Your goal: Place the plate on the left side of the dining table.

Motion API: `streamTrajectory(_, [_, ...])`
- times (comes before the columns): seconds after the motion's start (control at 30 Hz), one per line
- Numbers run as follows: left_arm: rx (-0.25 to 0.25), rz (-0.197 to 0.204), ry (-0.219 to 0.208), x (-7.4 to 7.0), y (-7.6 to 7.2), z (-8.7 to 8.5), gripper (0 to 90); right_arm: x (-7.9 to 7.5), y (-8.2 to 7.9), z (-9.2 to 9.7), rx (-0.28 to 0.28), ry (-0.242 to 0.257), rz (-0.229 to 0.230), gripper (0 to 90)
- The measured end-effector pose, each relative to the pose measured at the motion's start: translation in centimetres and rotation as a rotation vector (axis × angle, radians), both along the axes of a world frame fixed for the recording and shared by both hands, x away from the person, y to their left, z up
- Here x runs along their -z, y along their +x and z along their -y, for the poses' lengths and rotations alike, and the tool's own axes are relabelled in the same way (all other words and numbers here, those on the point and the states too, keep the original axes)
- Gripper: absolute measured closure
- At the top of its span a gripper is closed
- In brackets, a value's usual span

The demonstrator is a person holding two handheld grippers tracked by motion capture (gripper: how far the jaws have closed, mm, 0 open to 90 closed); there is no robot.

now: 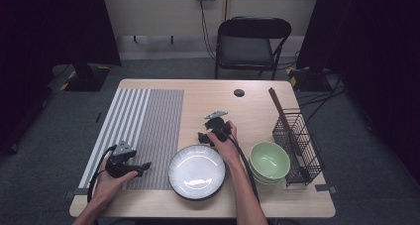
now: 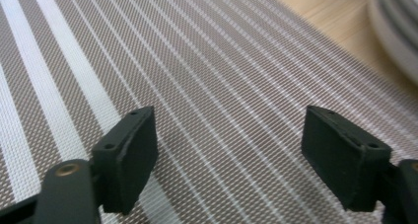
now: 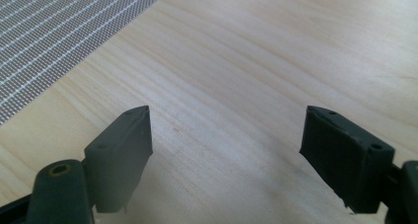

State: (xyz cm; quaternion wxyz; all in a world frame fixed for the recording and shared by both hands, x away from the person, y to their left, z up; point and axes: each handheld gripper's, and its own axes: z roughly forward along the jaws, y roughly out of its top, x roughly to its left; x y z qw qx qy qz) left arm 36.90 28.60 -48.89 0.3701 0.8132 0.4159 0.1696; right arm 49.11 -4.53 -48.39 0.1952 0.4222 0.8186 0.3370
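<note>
A white plate with a dark rim (image 1: 197,172) lies near the table's front edge, between my two hands. My left gripper (image 1: 144,165) rests low over the striped placemat (image 1: 148,121) just left of the plate, pointing toward it. Its jaws stand wide open over the woven mat (image 2: 197,86), and the plate's edge (image 2: 394,31) shows at the upper right. Behind the plate's far rim, my right gripper (image 1: 202,137) hovers above bare wood, open with nothing between its jaws (image 3: 224,150). The mat's corner (image 3: 59,31) lies off to its upper left.
Stacked green bowls (image 1: 269,160) sit right of the plate. A black wire rack (image 1: 298,145) holding a long brown stick (image 1: 285,121) stands at the table's right edge. A small dark round cap (image 1: 239,92) sits near the back edge. A folding chair (image 1: 250,44) stands beyond the table.
</note>
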Motion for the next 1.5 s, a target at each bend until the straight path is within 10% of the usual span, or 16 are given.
streamTrajectory(0.53, [0.080,0.007,-0.089,-2.7,0.1,2.8,30.5,-4.4,-2.3,0.2,-0.063,0.086,0.017,21.4])
streamTrajectory(0.7, [0.128,0.036,-0.118,-3.6,0.4,4.9,34.8,-5.2,-4.0,0.5,-0.118,0.181,-0.020,27.6])
streamTrajectory(0.93, [0.187,0.053,-0.135,-3.8,1.0,6.9,42.1,-5.2,-5.8,0.9,-0.146,0.200,-0.015,40.6])
streamTrajectory(1.17, [0.208,-0.018,-0.208,-3.4,2.4,8.0,50.3,-4.5,-6.9,2.0,-0.135,0.226,-0.028,65.2])
streamTrajectory(1.5, [0.212,-0.043,-0.184,-2.6,2.8,8.1,73.8,-3.5,-6.7,2.6,-0.120,0.239,-0.054,78.4])
